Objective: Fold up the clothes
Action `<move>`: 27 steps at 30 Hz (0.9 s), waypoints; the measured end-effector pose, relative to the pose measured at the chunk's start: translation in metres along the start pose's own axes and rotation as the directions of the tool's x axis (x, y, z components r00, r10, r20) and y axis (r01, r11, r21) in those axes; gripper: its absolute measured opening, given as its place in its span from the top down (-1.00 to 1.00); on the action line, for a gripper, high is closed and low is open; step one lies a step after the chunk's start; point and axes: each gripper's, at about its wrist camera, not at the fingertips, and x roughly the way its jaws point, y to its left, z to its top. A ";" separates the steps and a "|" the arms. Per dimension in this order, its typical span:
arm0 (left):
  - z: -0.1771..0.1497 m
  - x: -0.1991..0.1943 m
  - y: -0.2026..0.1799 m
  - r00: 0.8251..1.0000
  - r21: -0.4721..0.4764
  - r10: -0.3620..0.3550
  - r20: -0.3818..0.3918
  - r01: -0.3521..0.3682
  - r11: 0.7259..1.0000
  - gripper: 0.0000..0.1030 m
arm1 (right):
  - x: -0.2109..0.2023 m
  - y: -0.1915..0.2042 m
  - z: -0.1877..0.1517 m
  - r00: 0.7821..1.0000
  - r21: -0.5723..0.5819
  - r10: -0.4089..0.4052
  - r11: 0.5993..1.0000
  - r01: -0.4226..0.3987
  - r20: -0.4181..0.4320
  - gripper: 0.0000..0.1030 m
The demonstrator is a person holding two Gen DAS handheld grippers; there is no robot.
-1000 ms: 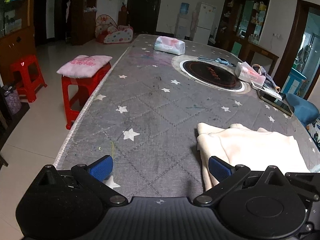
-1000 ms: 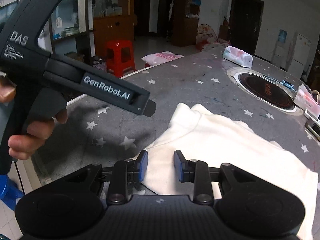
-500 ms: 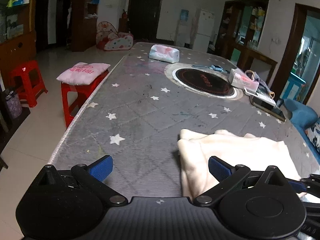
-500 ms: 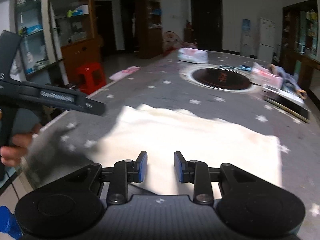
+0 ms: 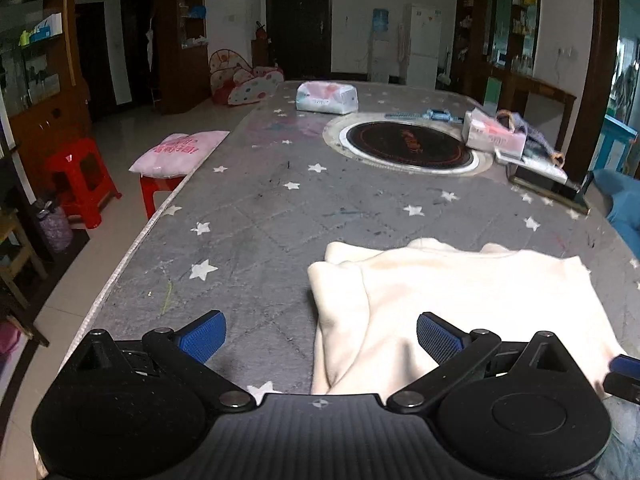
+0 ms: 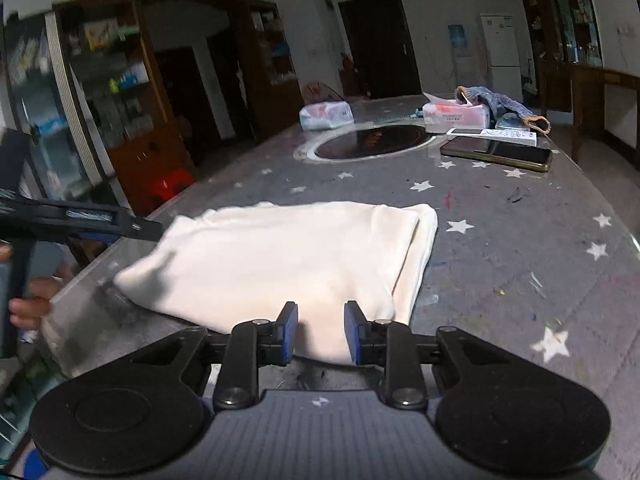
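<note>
Both grippers have swung round since a sec ago: right gripper (image 6: 320, 330) then looked across the garment's left edge w/ the other tool close in front, now it faces the near hem of the cream garment (image 6: 288, 260) from further right, and the left gripper (image 5: 320, 338) sits further back toward the near end of the bench (image 5: 280, 208).

Garment lies folded flat on the star-print bench cover, at the near end, well short of the round hotplate (image 5: 408, 146) set into the bench middle. Its thick folded edge is on the side away from the left gripper; two rounded corners poke out on the hotplate side.

Right jaws: narrow and closing, blue pads either side of the near hem. Cloth shows in the gap, but pads don't look pressed on it yet.

Left jaws: wide apart, nothing between the pads but bench cover and the garment's left edge below; one pad over bare cover, other over cloth. Not gripping. In right wrist view the left tool's black body is just left of the garment, a hand (image 6: 30, 300) on its handle.

Beyond hotplate: tissue pack (image 5: 327, 97). Right of hotplate: tissue box (image 6: 456, 114), blue knit item (image 6: 500, 102), remote (image 6: 492, 134), dark tablet (image 6: 496, 154). Left of bench, off it: red stool w/ pink cushion (image 5: 178, 154).
</note>
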 end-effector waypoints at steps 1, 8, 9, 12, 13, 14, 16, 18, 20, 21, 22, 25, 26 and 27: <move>0.000 0.002 -0.003 1.000 0.008 0.005 -0.006 -0.005 1.000 -1.00 | -0.001 -0.002 -0.002 1.000 -0.003 0.005 1.000 -0.005 -0.002 0.52; 0.002 0.010 -0.012 0.999 0.018 0.032 -0.031 -0.031 0.999 -1.00 | 0.000 -0.003 0.005 0.999 -0.021 0.034 0.999 -0.035 -0.030 0.57; 0.002 0.011 -0.011 0.999 0.017 0.028 -0.033 -0.027 0.999 -1.00 | -0.001 0.000 0.008 0.999 -0.043 0.032 0.999 -0.033 -0.024 0.56; 0.003 0.011 -0.007 0.999 0.008 0.018 -0.034 -0.018 1.000 -1.00 | 0.008 0.004 0.017 0.999 -0.044 0.022 0.999 -0.024 -0.030 0.55; 0.003 0.011 -0.006 0.999 0.007 0.014 -0.034 -0.014 1.000 -1.00 | 0.013 0.004 0.018 0.999 -0.040 0.013 0.999 -0.014 -0.036 0.55; 0.003 0.011 -0.005 1.000 0.009 0.006 -0.030 -0.006 1.000 -1.00 | 0.017 0.004 0.017 0.999 -0.039 0.009 0.999 -0.011 -0.047 0.55; 0.003 0.011 -0.001 1.000 0.015 -0.009 -0.027 0.010 1.000 -1.00 | 0.023 0.006 0.017 0.998 -0.038 -0.001 0.999 -0.001 -0.061 0.56; 0.004 0.011 0.003 0.999 0.027 -0.029 -0.014 0.029 0.999 -1.00 | 0.025 0.012 0.023 0.998 -0.040 -0.027 0.999 0.024 -0.057 0.55; 0.004 0.009 0.009 0.999 0.037 -0.044 -0.002 0.044 0.998 -1.00 | 0.026 0.017 0.030 0.997 -0.042 -0.053 0.998 0.050 -0.053 0.55; 0.004 0.009 0.012 0.999 0.042 -0.052 0.005 0.052 0.998 -1.00 | 0.029 0.018 0.033 0.996 -0.038 -0.072 0.997 0.070 -0.047 0.55; 0.004 0.008 0.015 0.998 0.047 -0.059 0.011 0.059 0.997 -1.00 | 0.032 0.020 0.038 0.995 -0.032 -0.091 0.995 0.090 -0.041 0.55; 0.006 0.008 0.025 0.996 0.033 -0.084 0.015 0.084 0.996 -1.00 | 0.043 0.020 0.055 0.990 0.000 -0.136 0.991 0.136 -0.043 0.54; 0.006 0.008 0.027 0.997 0.034 -0.081 0.015 0.080 0.996 -1.00 | 0.047 0.020 0.061 0.988 0.005 -0.147 0.989 0.148 -0.047 0.54; 0.007 0.009 0.029 0.997 0.035 -0.077 0.016 0.077 0.996 -1.00 | 0.052 0.020 0.067 0.986 0.007 -0.159 0.987 0.159 -0.052 0.54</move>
